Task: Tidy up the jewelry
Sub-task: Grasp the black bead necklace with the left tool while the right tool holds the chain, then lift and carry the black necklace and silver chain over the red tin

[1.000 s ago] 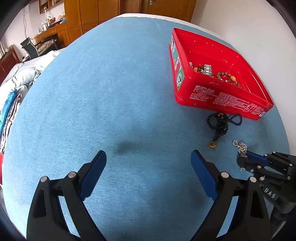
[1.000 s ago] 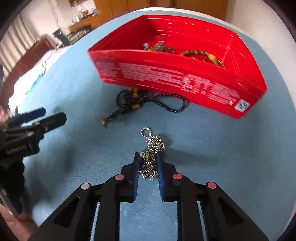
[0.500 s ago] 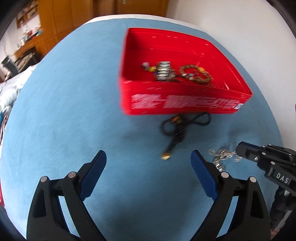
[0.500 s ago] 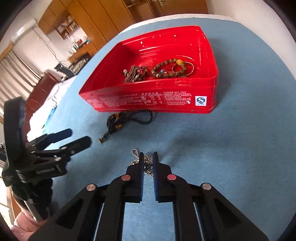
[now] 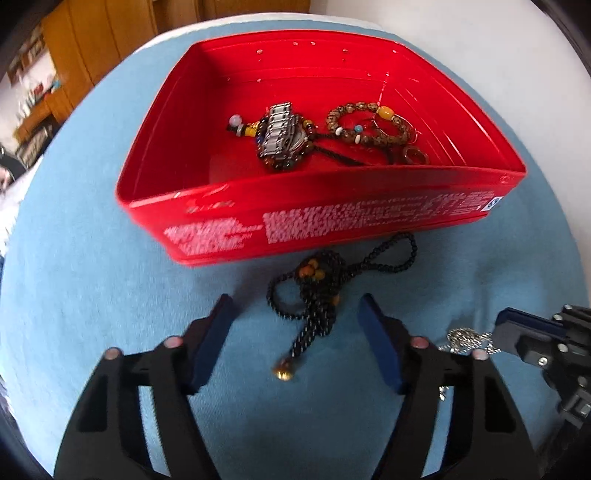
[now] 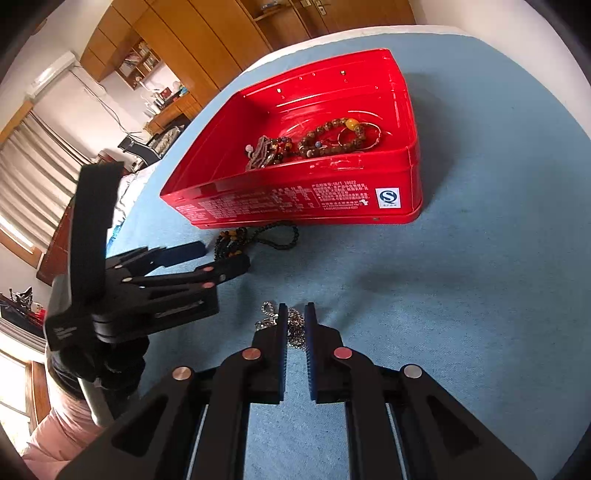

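A red tin box (image 5: pixel 332 218) (image 6: pixel 295 199) on the blue cloth holds a metal watch band (image 5: pixel 279 129), brown bead bracelets (image 5: pixel 365 123) (image 6: pixel 332 138) and rings. A black bead necklace (image 5: pixel 317 295) (image 6: pixel 258 240) lies on the cloth in front of the box. My left gripper (image 5: pixel 295 325) is open, its fingers on either side of the black necklace, just above it. My right gripper (image 6: pixel 295 319) is shut on a silver chain (image 6: pixel 293 326) (image 5: pixel 467 339), held low over the cloth to the right of the left gripper.
The blue cloth (image 6: pixel 480 277) covers a round table. Wooden cabinets (image 6: pixel 207 33) and a desk stand behind it. A white wall (image 5: pixel 480 44) is at the right. The left gripper's body (image 6: pixel 129 295) is close to the left of the right one.
My left gripper has swung right and forward to the black necklace, and the red box now fills its view. My right gripper has closed on the silver chain and lifted it slightly.
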### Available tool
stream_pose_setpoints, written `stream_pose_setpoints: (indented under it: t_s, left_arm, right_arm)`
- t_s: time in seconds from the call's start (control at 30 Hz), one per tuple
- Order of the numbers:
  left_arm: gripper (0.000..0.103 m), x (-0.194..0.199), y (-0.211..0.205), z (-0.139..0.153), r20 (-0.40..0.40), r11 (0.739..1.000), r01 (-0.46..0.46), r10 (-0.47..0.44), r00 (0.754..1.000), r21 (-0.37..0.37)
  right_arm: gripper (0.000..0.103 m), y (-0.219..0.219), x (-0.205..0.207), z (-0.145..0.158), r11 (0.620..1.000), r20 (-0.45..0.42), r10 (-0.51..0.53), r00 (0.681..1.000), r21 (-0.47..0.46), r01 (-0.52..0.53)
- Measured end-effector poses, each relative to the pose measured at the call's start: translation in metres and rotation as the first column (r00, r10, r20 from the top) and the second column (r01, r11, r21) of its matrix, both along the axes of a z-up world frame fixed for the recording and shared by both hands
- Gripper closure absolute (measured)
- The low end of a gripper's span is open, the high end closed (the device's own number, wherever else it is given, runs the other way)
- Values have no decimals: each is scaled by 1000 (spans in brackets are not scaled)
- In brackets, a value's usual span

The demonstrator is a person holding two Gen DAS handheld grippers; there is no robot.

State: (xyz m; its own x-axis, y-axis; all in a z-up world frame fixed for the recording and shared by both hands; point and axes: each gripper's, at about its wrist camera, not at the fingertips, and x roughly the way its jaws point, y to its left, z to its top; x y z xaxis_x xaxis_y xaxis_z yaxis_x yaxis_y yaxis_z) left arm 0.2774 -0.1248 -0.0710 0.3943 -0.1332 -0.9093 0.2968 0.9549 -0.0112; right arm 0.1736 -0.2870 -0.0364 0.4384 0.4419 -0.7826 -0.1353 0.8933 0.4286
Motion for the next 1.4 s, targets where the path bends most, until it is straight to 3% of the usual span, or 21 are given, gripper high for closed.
stream_pose_setpoints:
  t_s: [0.03,0.07,0.1,0.4,0.47,0.5,0.67,0.87,1.03,1.13,1.27,1.4]
  left_arm:
    - [57,-1,-1,1,12,1000,2,-2,1000,7]
    - [76,-1,-2,2,13,1000,15,-15,1000,-1]
    - [88,-1,-3,2,8,1000,23,-23,1000,-9]
    - [92,-16,27,7,-28,993,-18,15,999,-117]
    - [92,-23,35,11,-20,990,-24,21,1000,-139]
    - [92,-29,40,14,-14,988,-25,23,1000,-155]
    - [92,-47,54,22,4,981,-25,26,1000,-191]
    - [92,-52,66,25,20,979,-44,49,999,-197]
    - [92,-50,72,25,13,980,-50,54,998,-191]
    - [92,-55,71,27,13,981,-51,55,998,-189]
    - [92,-58,73,29,16,980,-52,56,998,-191]
    - [92,-60,73,34,28,979,-50,57,998,-198]
  right_arm:
    - [95,0,0,-1,1000,-3,0,1000,0,0]
    - [95,0,0,-1,1000,-7,-1,1000,1,1]
    - [95,0,1,-3,1000,-14,0,1000,0,0]
    - [91,12,3,-17,999,-75,41,996,12,-40]
    - [77,12,4,-20,999,-93,36,995,17,-35]
    - [77,13,5,-21,999,-97,40,995,19,-38]
    - [63,32,1,-18,996,-77,69,995,-50,-73]
    - [61,60,-6,-17,974,-42,92,995,-202,-99]
    - [76,71,-11,-18,946,-13,81,997,-313,-81]
    - [87,68,-12,-18,946,-12,64,998,-317,-64]
    - [89,59,-14,-15,958,-27,43,999,-282,-49]
    - [94,41,-15,-8,988,-38,15,999,-151,-20]
